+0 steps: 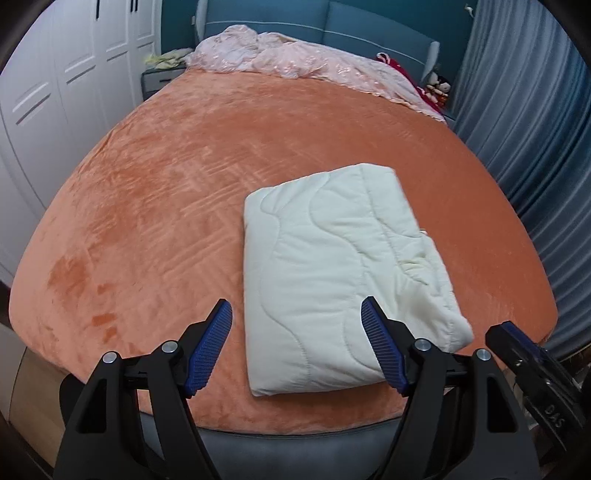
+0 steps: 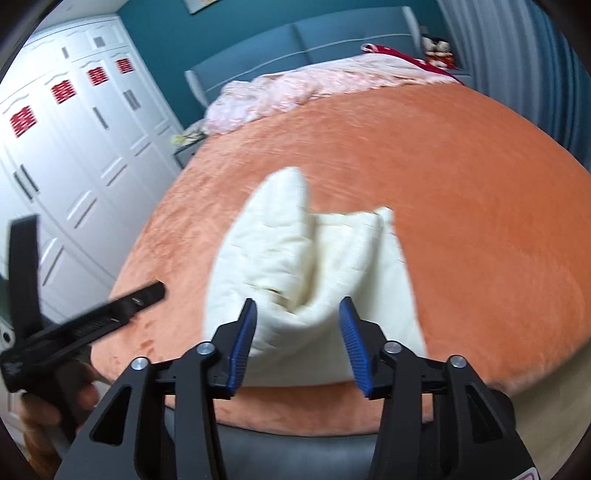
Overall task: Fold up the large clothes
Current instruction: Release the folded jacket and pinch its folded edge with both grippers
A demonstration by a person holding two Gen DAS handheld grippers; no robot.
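A cream quilted garment [image 1: 332, 273] lies folded into a thick rectangle on the orange bed [image 1: 155, 192], near its front edge. It also shows in the right wrist view [image 2: 306, 273], blurred, with its near end bulging open. My left gripper [image 1: 297, 345] is open and empty, held above the garment's front left corner. My right gripper [image 2: 298, 341] is open and empty, just above the garment's near end, not touching it. The right gripper's body shows at the left wrist view's right edge [image 1: 532, 365]; the left gripper's body shows at the right wrist view's left [image 2: 85, 325].
A crumpled pink quilt [image 1: 295, 62] lies along the head of the bed by a blue headboard [image 1: 295, 22]. White wardrobes [image 1: 55, 92] stand on the left, blue curtains [image 1: 528, 129] on the right. Stuffed toys [image 1: 437, 88] sit in the far right corner.
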